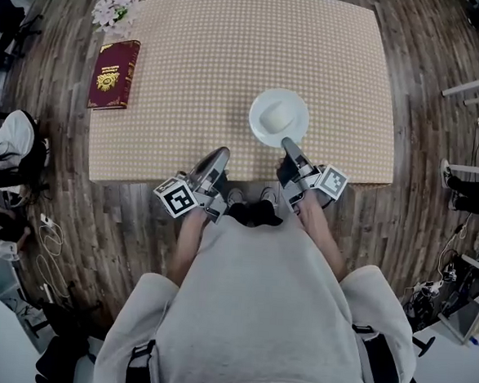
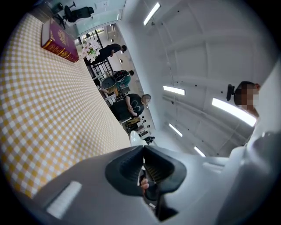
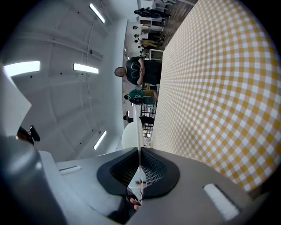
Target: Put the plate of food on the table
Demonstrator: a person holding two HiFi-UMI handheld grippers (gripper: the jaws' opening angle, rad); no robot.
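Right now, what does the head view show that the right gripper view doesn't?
Only the head view: the dark red hardcover book, the pink flower bunch and the left gripper. Only the right gripper view: ceiling light strips and people standing in the background. Both: the yellow-and-white checked tablecloth and the round white plate, its rim pinched by the right gripper.
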